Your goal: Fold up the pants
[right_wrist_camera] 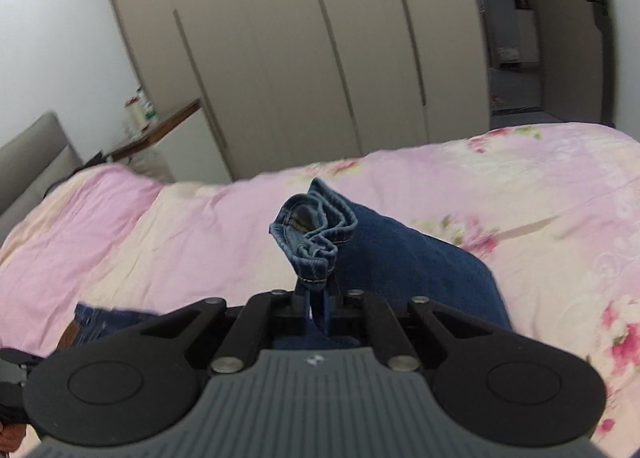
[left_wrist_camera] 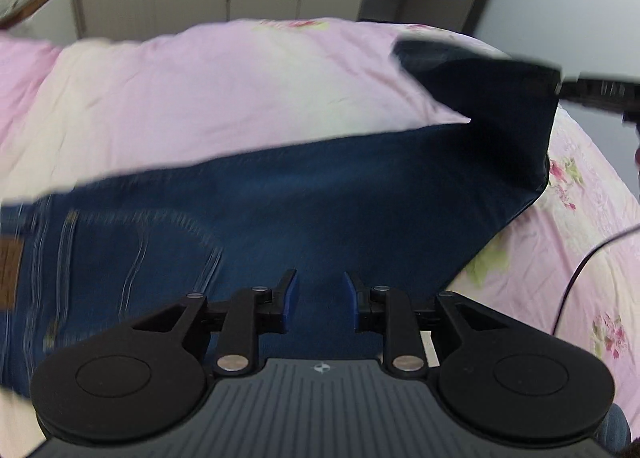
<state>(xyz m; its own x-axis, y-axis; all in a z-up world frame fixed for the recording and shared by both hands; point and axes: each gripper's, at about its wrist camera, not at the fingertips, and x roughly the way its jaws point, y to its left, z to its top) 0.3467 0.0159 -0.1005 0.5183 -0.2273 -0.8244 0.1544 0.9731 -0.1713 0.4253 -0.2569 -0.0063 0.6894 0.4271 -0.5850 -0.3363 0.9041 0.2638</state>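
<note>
Here, my right gripper [right_wrist_camera: 318, 304] is pressed together on the hem end of a pair of dark blue denim pants [right_wrist_camera: 400, 258], and the bunched cuff [right_wrist_camera: 316, 225] sticks up past the fingertips, lifted above a pink floral bedspread [right_wrist_camera: 520, 185]. From my left wrist view, the pants [left_wrist_camera: 280, 197] stretch across the bed, waistband and stitched back pocket [left_wrist_camera: 140, 242] toward the left, a brown leather patch [left_wrist_camera: 10, 274] at the far left edge. The far leg end is raised at the upper right, where my right gripper [left_wrist_camera: 560, 87] holds it. My left gripper [left_wrist_camera: 322, 294] hangs above the denim with its blue pads [left_wrist_camera: 292, 302] spread apart, nothing visibly pinched between them. Pale wardrobe doors [right_wrist_camera: 300, 57] stand behind the bed.
</note>
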